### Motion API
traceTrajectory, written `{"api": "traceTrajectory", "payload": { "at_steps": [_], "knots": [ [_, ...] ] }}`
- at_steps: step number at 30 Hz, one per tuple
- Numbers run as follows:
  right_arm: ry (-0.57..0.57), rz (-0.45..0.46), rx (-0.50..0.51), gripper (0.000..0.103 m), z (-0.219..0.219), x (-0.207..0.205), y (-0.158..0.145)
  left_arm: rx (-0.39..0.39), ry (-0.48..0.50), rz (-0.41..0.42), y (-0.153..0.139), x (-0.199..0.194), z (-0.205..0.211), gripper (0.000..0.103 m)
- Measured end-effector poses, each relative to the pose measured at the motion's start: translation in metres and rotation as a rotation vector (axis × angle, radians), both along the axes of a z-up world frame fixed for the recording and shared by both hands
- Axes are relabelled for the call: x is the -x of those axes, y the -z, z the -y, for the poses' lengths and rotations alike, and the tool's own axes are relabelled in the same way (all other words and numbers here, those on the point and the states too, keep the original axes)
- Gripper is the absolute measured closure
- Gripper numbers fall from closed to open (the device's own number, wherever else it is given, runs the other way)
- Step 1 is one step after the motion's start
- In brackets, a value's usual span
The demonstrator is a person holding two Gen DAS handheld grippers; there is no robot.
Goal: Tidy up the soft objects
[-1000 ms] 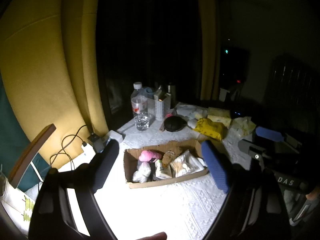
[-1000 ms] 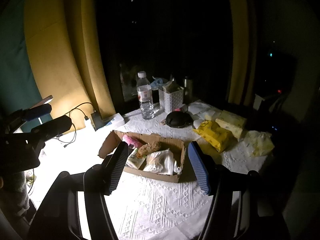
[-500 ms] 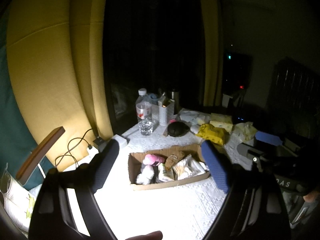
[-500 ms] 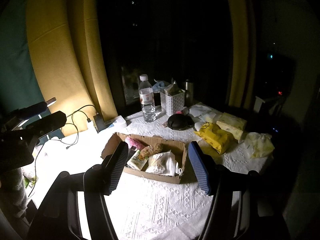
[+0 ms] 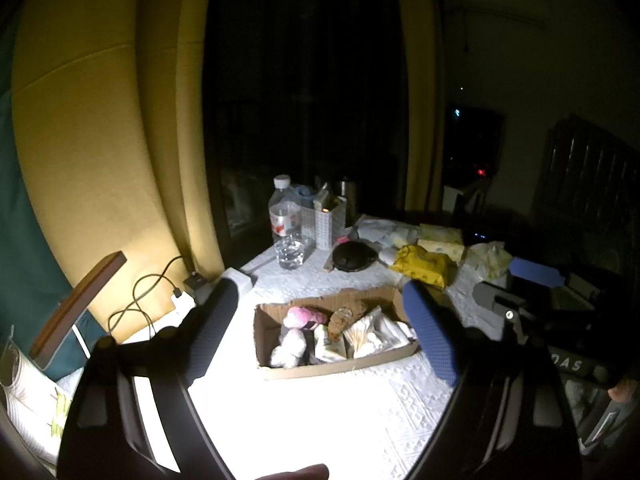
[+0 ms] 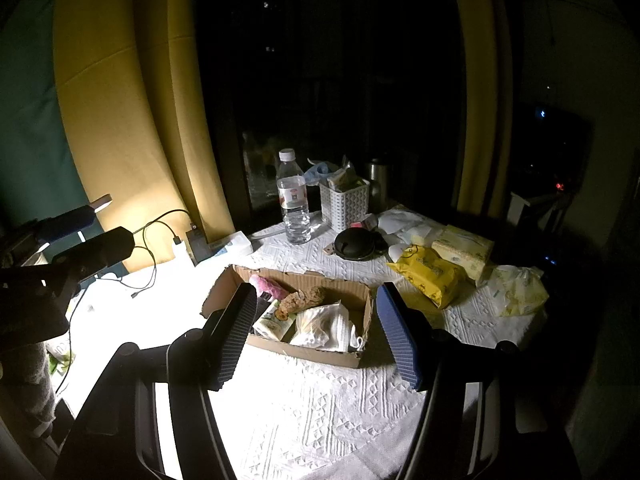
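Note:
A shallow cardboard box point(image 5: 348, 368) point(image 6: 304, 350) sits on the white tablecloth. It holds a pink soft item point(image 5: 302, 317) point(image 6: 267, 286), a brown soft item point(image 5: 342, 320) point(image 6: 300, 300), white bundles point(image 5: 290, 348) point(image 6: 326, 326) and a packet point(image 6: 272, 320). A yellow pack point(image 5: 422, 266) point(image 6: 428, 276) and pale tissue packs point(image 6: 462, 246) lie to the right of the box. My left gripper point(image 5: 320, 300) is open and empty, above and short of the box. My right gripper point(image 6: 316, 296) is open and empty, also short of the box. Each gripper shows in the other's view, the right one point(image 5: 520, 284) and the left one point(image 6: 80, 232).
A water bottle point(image 6: 294, 204), a white basket point(image 6: 346, 204), a black round case point(image 6: 354, 244) and a metal flask point(image 6: 378, 176) stand behind the box. Cables and a charger point(image 6: 188, 240) lie at the left. Yellow curtains point(image 6: 132, 100) hang behind.
Both grippers have drawn back and up from the table, so the box looks smaller and further off. Both stayed open and empty.

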State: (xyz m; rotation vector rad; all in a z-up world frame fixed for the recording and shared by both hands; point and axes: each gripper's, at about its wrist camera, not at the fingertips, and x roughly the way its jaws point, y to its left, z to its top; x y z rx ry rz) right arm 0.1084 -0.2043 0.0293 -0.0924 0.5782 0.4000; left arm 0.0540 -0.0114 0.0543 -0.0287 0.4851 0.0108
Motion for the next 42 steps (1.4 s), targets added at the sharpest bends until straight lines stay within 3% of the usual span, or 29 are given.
{"api": "traceTrajectory", "payload": {
  "at_steps": [42],
  "knots": [
    [-0.010, -0.010, 0.003, 0.037, -0.0038, -0.0035, 0.0036, -0.012, 0.004, -0.011, 0.0074, -0.0091, 0.0026, 0.017]
  ]
}}
